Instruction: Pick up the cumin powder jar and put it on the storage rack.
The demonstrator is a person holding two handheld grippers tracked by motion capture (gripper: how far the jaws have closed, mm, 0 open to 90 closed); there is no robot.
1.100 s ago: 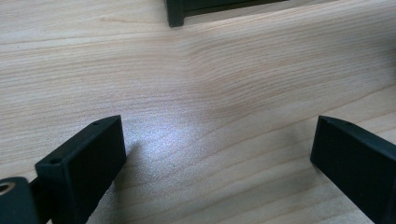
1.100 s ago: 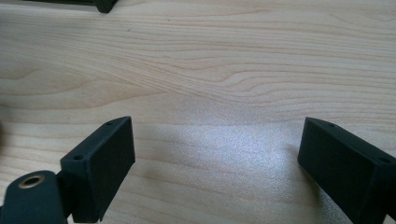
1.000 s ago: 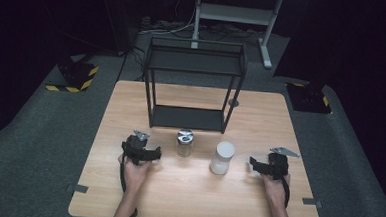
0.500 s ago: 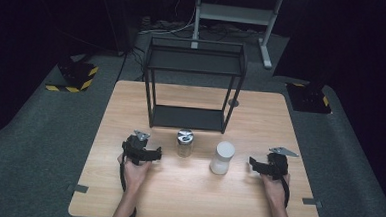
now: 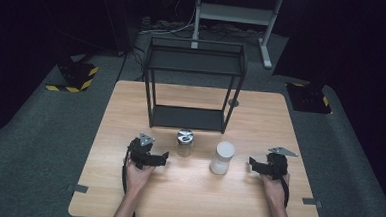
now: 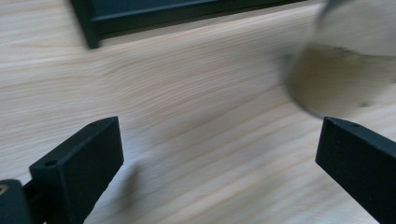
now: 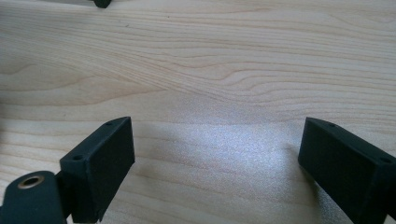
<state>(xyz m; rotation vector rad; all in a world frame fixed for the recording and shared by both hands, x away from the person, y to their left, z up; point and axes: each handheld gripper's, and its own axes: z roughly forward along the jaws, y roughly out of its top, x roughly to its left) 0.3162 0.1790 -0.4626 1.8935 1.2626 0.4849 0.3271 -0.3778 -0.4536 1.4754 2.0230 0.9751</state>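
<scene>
A small glass jar [image 5: 184, 142] with a metal lid stands on the wooden table [image 5: 131, 105], just in front of a black two-tier wire shelf [image 5: 192, 83]. To its right stands a white cylindrical container [image 5: 222, 157]. My left gripper [image 5: 164, 158] rests on the table left of the jar, jaws wide open and empty [image 6: 219, 158]; the jar [image 6: 345, 65] appears blurred at the upper right of the left gripper view. Right of the white container, my right gripper [image 5: 252, 163] lies on the table, open over bare wood [image 7: 215, 158].
The shelf's lower tray [image 5: 188, 118] lies behind the jar, and its foot [image 6: 88, 28] appears in the left gripper view. Dark floor surrounds the table, with a metal desk frame [image 5: 231, 15] beyond the far edge and yellow-black striped blocks [image 5: 72, 79] at the left.
</scene>
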